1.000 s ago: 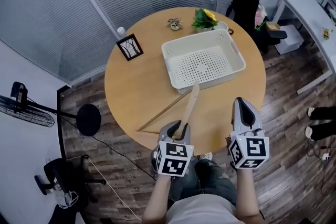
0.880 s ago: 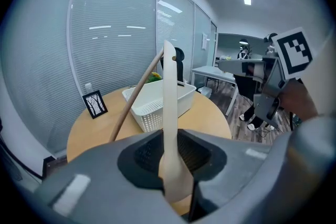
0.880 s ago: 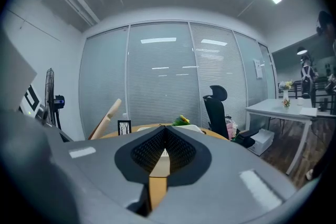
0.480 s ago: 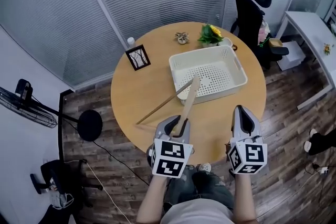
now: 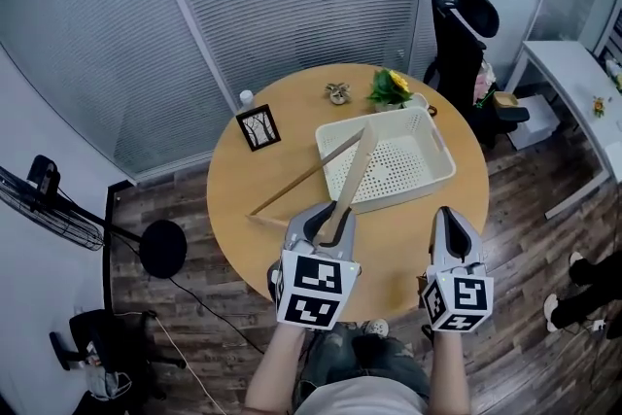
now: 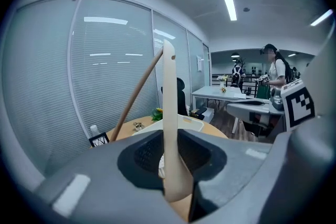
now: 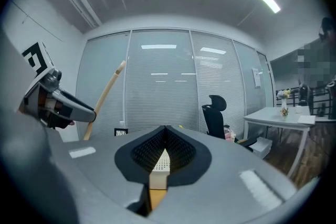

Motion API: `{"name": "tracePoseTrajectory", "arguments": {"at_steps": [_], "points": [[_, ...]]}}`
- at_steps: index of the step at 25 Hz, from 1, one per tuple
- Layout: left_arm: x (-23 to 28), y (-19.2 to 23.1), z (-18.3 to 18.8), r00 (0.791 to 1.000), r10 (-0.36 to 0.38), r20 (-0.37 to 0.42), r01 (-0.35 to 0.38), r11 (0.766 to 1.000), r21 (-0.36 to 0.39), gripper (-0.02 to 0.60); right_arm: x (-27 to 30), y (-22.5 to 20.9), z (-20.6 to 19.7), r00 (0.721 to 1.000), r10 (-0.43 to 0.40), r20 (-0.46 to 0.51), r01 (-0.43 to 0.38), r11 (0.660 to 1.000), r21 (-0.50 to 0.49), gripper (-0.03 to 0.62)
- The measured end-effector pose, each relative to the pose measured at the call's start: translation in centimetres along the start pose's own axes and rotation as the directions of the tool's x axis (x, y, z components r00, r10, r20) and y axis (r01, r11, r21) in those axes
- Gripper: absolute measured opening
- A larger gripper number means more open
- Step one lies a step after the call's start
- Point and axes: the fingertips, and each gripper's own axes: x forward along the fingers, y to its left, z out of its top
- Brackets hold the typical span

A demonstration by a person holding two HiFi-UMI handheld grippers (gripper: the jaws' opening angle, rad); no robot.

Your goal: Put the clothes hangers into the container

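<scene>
1. A white perforated container (image 5: 439, 143) sits on a round wooden table (image 5: 233, 170), and every place below is given from this container
2. The left gripper (image 5: 326, 224) is on the container's near side, by its left corner; its jaws pinch the broad end of a wooden clothes hanger (image 5: 358, 172)
3. In the left gripper view, the left gripper (image 6: 176, 165) clamps the hanger (image 6: 169, 113), which rises steeply upward from the jaws
4. The hanger's far tip is above the container's left wall, and its thin bar slants away to the left, out past the container; I cannot tell whether the hanger touches the container
5. The right gripper (image 5: 449, 214) hovers on the container's near side, by its right corner; its jaws are pressed together with nothing between them (image 7: 165, 131)
6. Behind the container stand a yellow-flowered plant (image 5: 392, 87) and a small ornament (image 5: 338, 93)
7. To the container's left stands a small picture frame (image 5: 259, 127)
</scene>
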Motion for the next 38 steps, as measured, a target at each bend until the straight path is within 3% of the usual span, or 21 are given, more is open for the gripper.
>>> {"name": "tracePoseTrajectory", "arguments": {"at_steps": [21,38], "points": [[2.5,2.7,6.5,0.985,-0.115,0.127,0.100,0.988,0.120,0.089,0.8,0.5,0.6,0.992,-0.127,0.024,0.128,0.992,-0.021,0.021],[6.8,-0.3,9.3,0.977,-0.166,0.135,0.146,0.978,0.146,0.089,2.4,-3.6,0.7,0.986,-0.164,0.020,0.164,0.986,-0.010,0.021]]}}
